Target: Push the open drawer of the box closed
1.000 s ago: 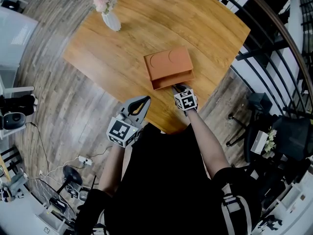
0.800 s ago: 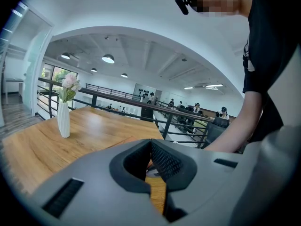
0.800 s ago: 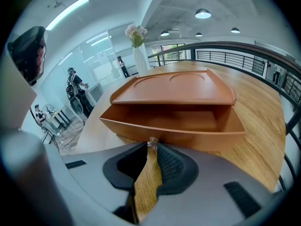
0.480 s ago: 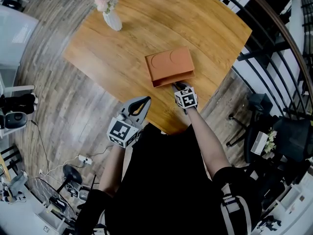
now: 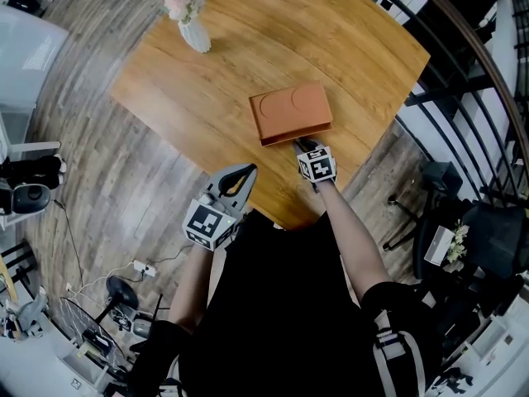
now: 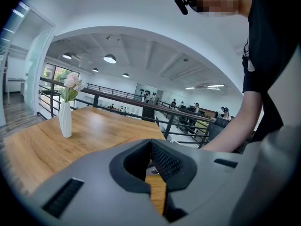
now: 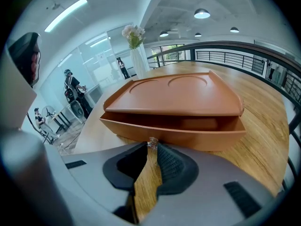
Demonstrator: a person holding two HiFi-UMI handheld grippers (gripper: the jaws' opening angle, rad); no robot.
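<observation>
A terracotta box [image 5: 291, 111] lies on the wooden table [image 5: 207, 89]. Its drawer [image 7: 175, 133] sticks out only a little under the lid [image 7: 174, 95] on the side facing me. My right gripper [image 5: 303, 144] is shut, and its tips [image 7: 152, 147] sit against a small clear knob [image 7: 152, 141] at the middle of the drawer front. Back at the table's near edge, well left of the box, my left gripper [image 5: 245, 172] is shut on nothing [image 6: 150, 145].
A white vase of pink flowers [image 5: 190, 19] stands at the table's far left corner, also visible in the left gripper view [image 6: 66, 117]. A black railing [image 5: 463, 64] runs past the table's right side. Wooden floor lies to the left.
My right gripper has moved forward towards the box and the drawer has slid inward with it, so less of it shows. The left gripper has stayed put.
</observation>
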